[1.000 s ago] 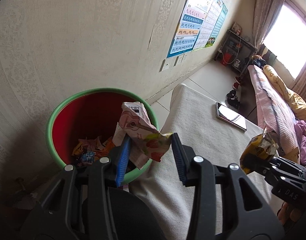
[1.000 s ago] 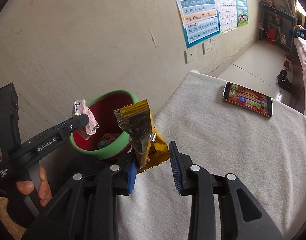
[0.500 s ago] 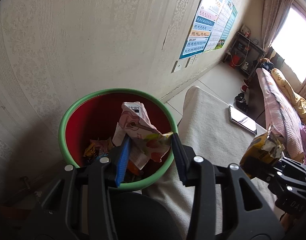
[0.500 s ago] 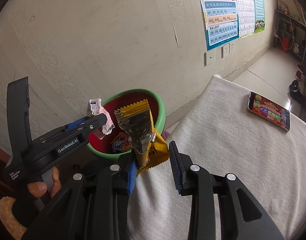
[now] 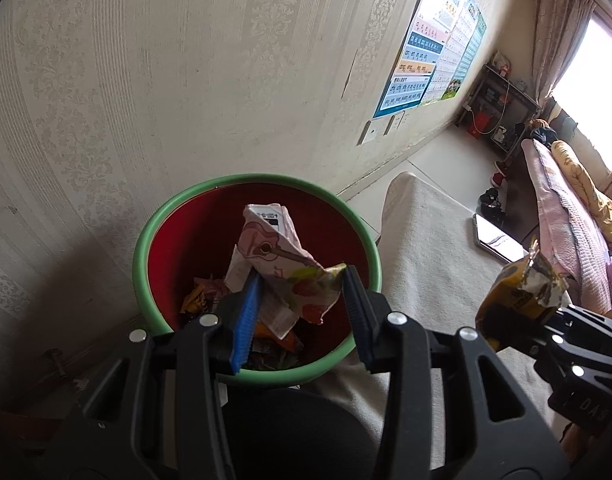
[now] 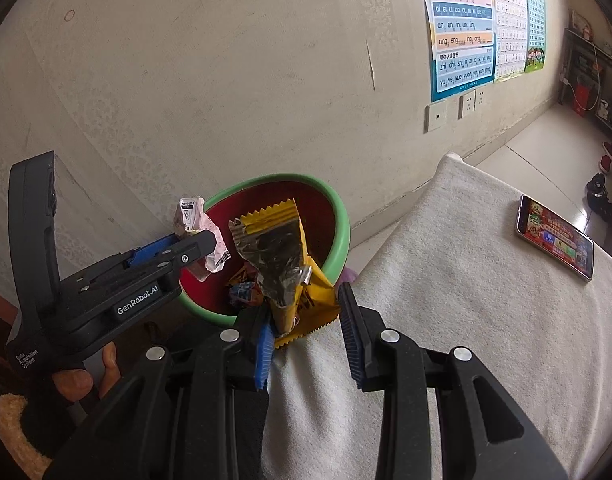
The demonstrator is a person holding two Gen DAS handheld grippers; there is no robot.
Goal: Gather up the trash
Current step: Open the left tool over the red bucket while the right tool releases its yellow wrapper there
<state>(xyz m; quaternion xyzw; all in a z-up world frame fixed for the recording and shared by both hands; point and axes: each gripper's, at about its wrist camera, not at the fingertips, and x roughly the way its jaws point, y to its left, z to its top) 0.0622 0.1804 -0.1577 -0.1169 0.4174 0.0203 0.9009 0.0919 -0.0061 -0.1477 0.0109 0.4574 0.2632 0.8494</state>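
A red bin with a green rim (image 5: 153, 232) stands on the floor by the wall, with several wrappers lying at its bottom. My left gripper (image 5: 301, 274) is shut on a crumpled pink wrapper (image 5: 273, 248) with a guitar print, held over the bin's opening. In the right wrist view the same pink wrapper (image 6: 193, 216) sticks up from the left gripper (image 6: 201, 244) above the near-left rim (image 6: 338, 216). My right gripper (image 6: 303, 300) is shut on a yellow and clear snack wrapper (image 6: 277, 248), upright, over the bin's near edge beside the cloth-covered surface.
A beige cloth-covered surface (image 6: 466, 300) runs right of the bin, with a lit phone (image 6: 554, 236) lying on it. A patterned wall with posters (image 6: 462, 32) stands right behind the bin. A hand (image 6: 71, 380) grips the left tool. A bed (image 5: 566, 216) lies far right.
Both grippers have moved toward the bin with their wrappers. The pink wrapper now hangs over the bin's inside, and the yellow wrapper has reached its near rim. Both grips are unchanged.
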